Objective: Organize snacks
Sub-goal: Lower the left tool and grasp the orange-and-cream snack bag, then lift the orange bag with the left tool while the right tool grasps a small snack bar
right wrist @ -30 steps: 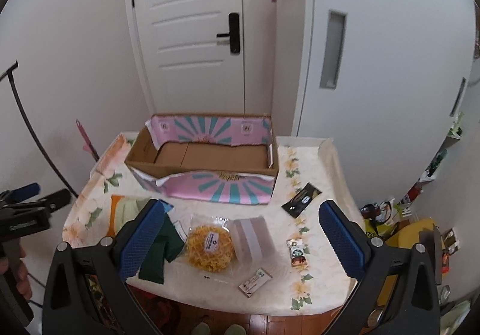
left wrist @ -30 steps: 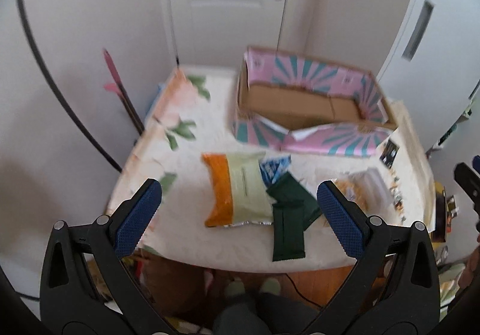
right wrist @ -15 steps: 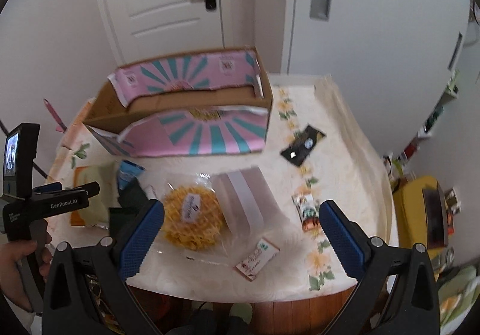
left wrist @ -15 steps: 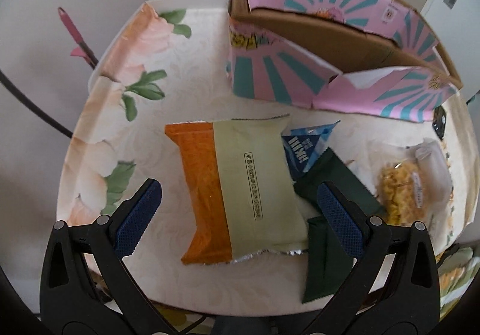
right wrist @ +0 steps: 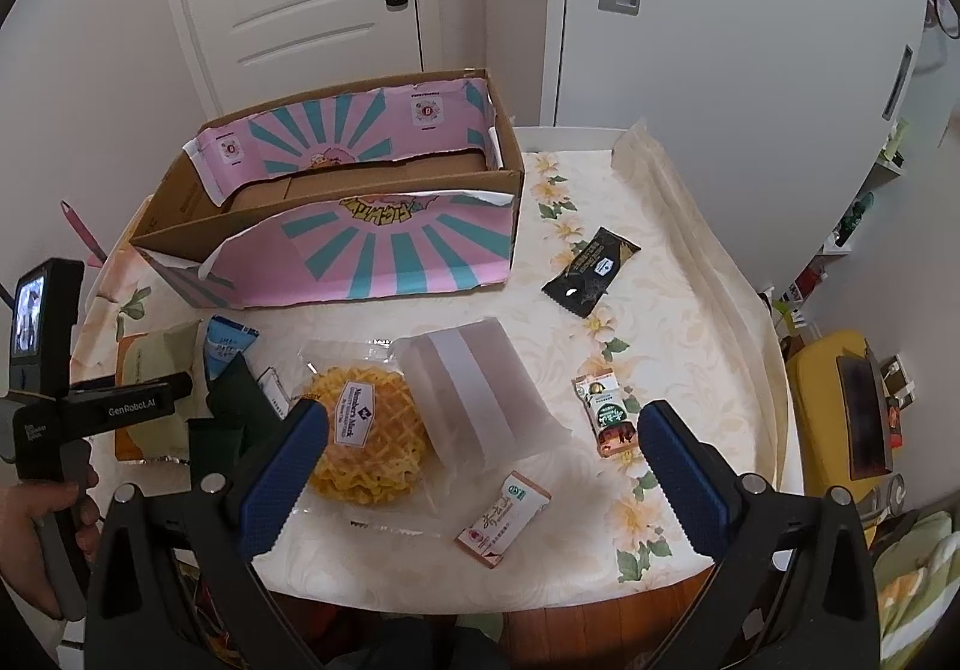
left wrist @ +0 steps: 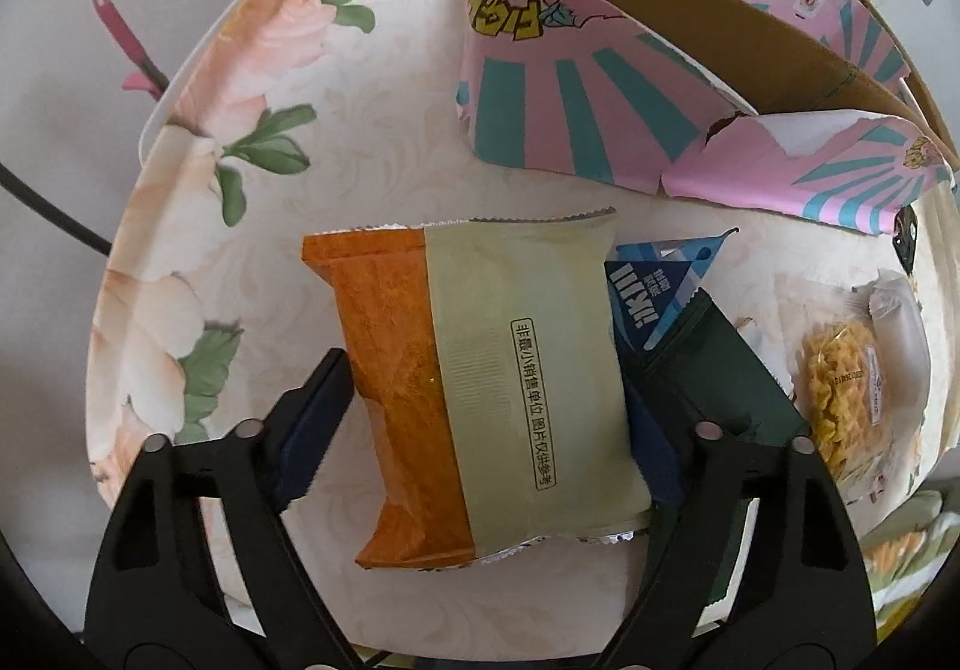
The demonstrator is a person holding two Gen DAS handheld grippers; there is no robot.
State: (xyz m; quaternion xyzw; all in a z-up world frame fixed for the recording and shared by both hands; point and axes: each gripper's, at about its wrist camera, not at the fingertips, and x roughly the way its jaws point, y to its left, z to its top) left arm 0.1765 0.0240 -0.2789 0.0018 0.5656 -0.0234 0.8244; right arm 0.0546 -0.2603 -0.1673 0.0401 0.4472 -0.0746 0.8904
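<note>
counter [right wrist: 690, 274], floral cloth, carries everything. pink box [right wrist: 384, 244] stands open at the back; what shows of its inside looks bare, so by the look of it sorting has hardly begun. all snacks in view lie loose on the cloth in front of it.

orange-green bag [left wrist: 480, 388] at the near left edge, biggest pack. clear waffle pack [right wrist: 372, 436] mid-front, frosted pouch [right wrist: 480, 388] overlapping it. two dark green packs [left wrist: 708, 370] and a blue sachet [left wrist: 660, 286] tucked against the bag's right side. black sachet [right wrist: 591, 271], brown sachet [right wrist: 609, 415] and white-orange sachet [right wrist: 504, 508] scattered to the right.

left tongs [left wrist: 480, 430]: jaws have just been closing, now astride the orange-green bag, pads at its two long edges. whether they press yet cannot be told; bag still flat on the counter, not lifted.

right tongs [right wrist: 480, 466]: wide apart, holding nothing, above the waffle pack and pouch.
</note>
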